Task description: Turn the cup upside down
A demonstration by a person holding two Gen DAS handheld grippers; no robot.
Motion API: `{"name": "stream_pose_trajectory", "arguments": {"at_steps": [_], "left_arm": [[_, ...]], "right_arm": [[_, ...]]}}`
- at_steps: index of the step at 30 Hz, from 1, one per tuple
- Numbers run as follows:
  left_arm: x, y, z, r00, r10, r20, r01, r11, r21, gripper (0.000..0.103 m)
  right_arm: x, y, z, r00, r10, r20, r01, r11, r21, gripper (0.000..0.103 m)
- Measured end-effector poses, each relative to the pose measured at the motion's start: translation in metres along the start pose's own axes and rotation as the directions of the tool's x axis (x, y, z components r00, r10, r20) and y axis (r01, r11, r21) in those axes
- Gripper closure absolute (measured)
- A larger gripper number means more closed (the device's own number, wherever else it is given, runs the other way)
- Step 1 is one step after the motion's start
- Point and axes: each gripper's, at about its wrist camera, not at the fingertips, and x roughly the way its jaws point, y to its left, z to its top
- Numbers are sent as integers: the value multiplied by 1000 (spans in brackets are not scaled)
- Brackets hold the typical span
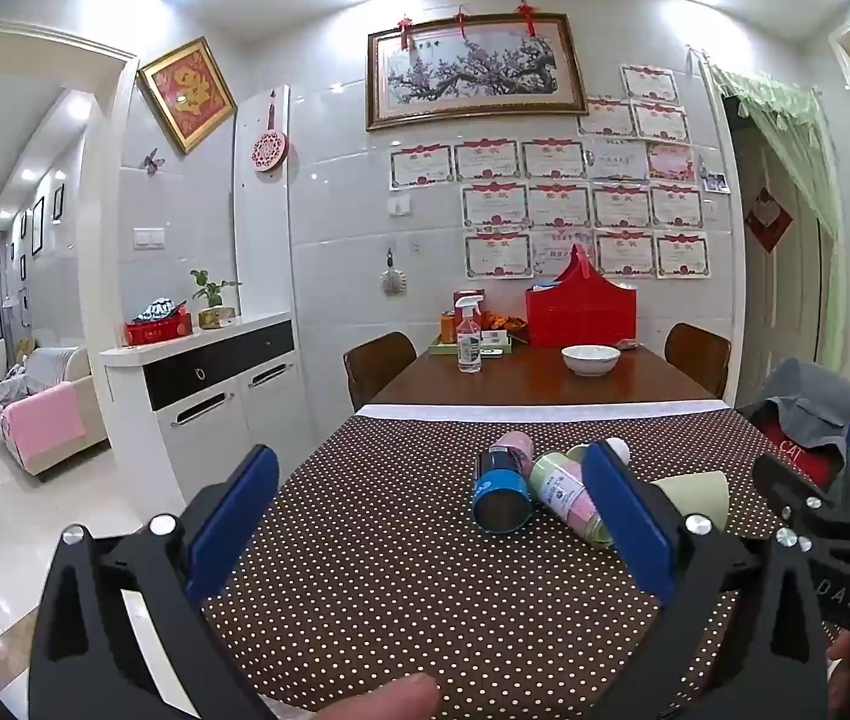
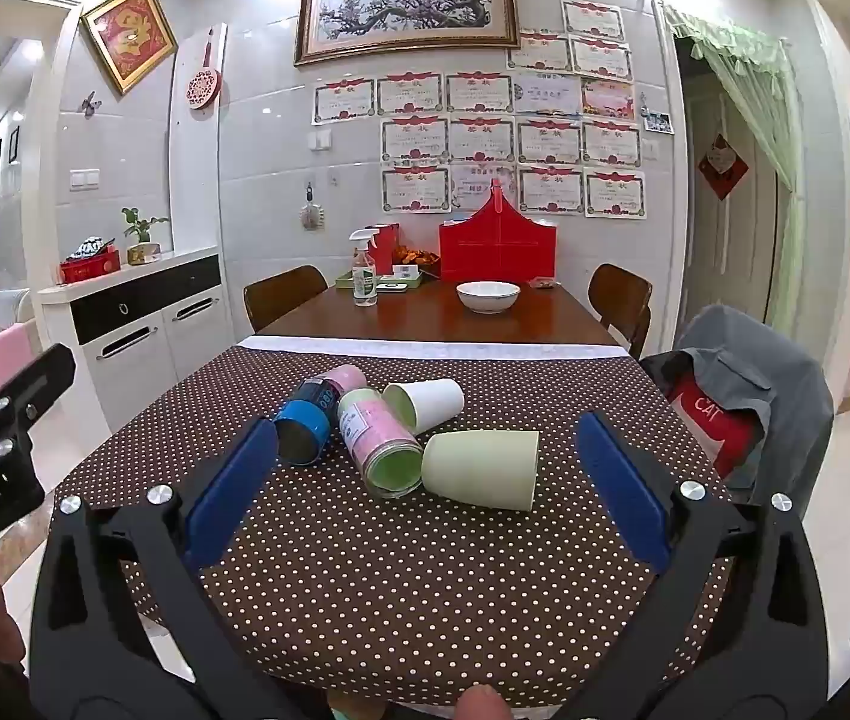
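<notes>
Several cups lie on their sides in a cluster on the brown polka-dot cloth [image 2: 365, 570]. A pale green cup [image 2: 482, 468] lies nearest, base toward the right gripper; it shows partly behind the left gripper's right finger [image 1: 698, 495]. A white cup [image 2: 425, 402], a pink-and-green cup [image 2: 380, 441] [image 1: 569, 495], and a blue cup [image 2: 305, 420] [image 1: 500, 489] lie with it. My right gripper [image 2: 425, 483] is open, empty, just short of the pale green cup. My left gripper [image 1: 428, 513] is open, empty, in front of the blue cup.
Beyond the cloth, the wooden table [image 2: 437, 315] holds a white bowl [image 2: 488, 297], a spray bottle [image 2: 364, 276] and a red box [image 2: 497, 249]. A chair draped with a grey jacket [image 2: 749, 384] stands at the right. A white cabinet [image 2: 131, 312] stands at the left.
</notes>
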Motion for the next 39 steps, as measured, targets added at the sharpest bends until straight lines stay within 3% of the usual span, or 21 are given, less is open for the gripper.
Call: {"name": "stream_pose_trajectory", "arguments": {"at_steps": [22,30,36,39], "left_arm": [[-5,-7,8,1000,10,13,-10,1000,1,4],[-8,-3,14,1000,-29,8,29,999,-15,4],[-11,-6,10,999,-6,47,5,1000,17,4],[-8,-5,8,999,-26,35,25,1000,10,4]], "right_arm": [[-10,-1,10,1000,-3,31,2,1000,16,6],[-13,-5,13,999,-4,40,3,1000,16,6],[-12,-6,15,999,-9,45,9,1000,21,6],[-10,-7,16,999,-9,45,8,1000,26,6]]}}
